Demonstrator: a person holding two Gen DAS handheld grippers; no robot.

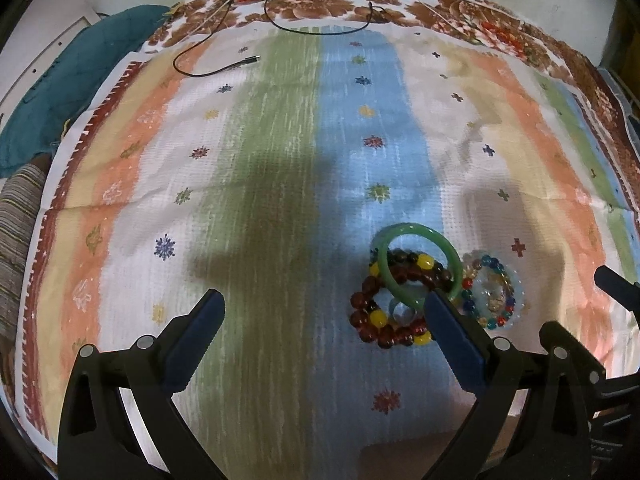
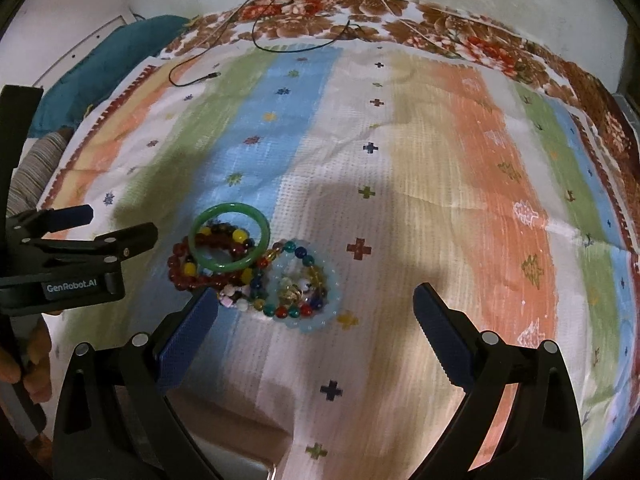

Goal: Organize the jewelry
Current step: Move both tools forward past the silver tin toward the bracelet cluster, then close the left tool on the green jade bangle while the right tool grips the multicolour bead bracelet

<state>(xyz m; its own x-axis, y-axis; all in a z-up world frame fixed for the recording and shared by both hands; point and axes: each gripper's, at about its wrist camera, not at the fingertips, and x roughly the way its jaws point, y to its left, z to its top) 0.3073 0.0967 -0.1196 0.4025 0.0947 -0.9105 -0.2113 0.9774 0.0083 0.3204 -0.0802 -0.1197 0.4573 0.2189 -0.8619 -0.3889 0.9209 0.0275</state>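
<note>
My 2 grippers, left gripper (image 1: 324, 308) and right gripper (image 2: 316, 304), are wide open. The green bangle (image 2: 229, 237) sits at 11 o'clock on the bead bracelets (image 2: 296, 284).

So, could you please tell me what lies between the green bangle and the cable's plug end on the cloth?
Nothing: between the green bangle and the cable plug there is only bare striped cloth, clearest in the right wrist view.

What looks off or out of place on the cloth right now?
The bracelets are heaped, not laid apart: the green bangle lies on top of the red and yellow bead bracelet, and the multicolour bead bracelets are bunched against them. A loose black cable trails across the far edge of the striped cloth, unrelated to the jewelry. Nothing looks broken.
</note>
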